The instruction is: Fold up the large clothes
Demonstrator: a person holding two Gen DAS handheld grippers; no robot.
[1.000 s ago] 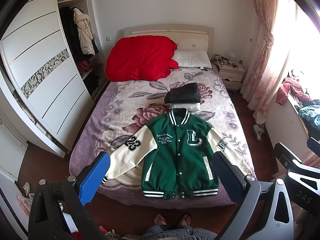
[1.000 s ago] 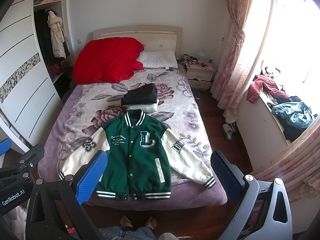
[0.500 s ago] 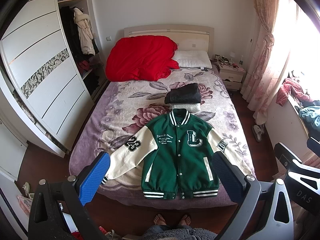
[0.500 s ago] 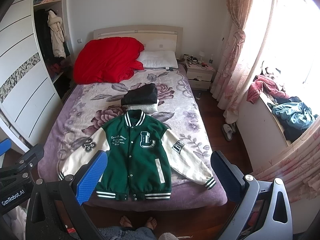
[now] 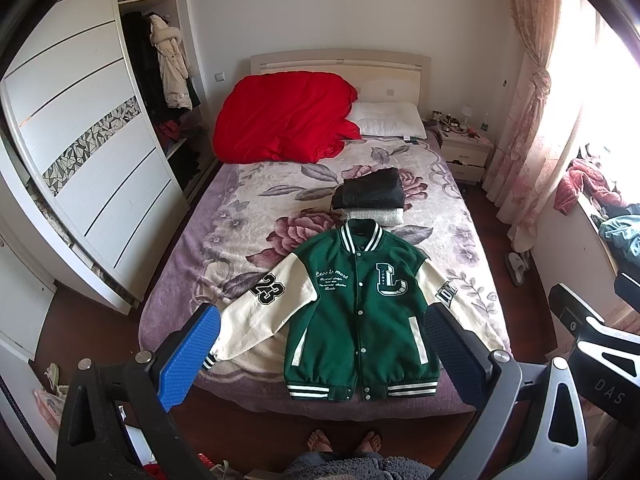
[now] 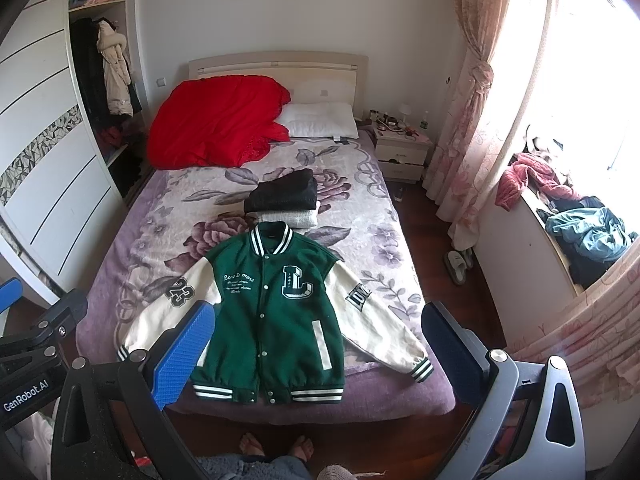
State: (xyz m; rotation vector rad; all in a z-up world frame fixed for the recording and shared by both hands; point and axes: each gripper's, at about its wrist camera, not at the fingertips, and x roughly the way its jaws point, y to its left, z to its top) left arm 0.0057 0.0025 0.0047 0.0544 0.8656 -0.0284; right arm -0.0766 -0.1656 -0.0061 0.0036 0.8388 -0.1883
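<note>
Left claw (image 5: 322, 354) blocks part of the jacket (image 5: 360, 312): its blue pad covers the cuff of one sleeve, its dark pad hides most of the other sleeve's lower end. In the right wrist view the right claw (image 6: 318, 354) covers one sleeve end and the hem corner; the far cuff shows clear. Small script on the jacket chest too small to read. Person cut off at frame bottom, only bare feet (image 5: 344, 440) and a bit of grey garment visible.

Both claws released, fingers spread wide, holding nothing, held up above the foot of the bed (image 5: 240, 216), pointing down at it, well apart from the jacket. Jacket lies flat, front up, sleeves spread, straight ahead of both claws. Folded clothes stack (image 5: 372, 200), dark on pale, just beyond the collar. Red quilt (image 5: 280, 116) and pillow (image 5: 390, 124) farther off by the headboard.

Open wardrobe (image 5: 160, 80) holds hung coats, piled clothes on the top shelf.
</note>
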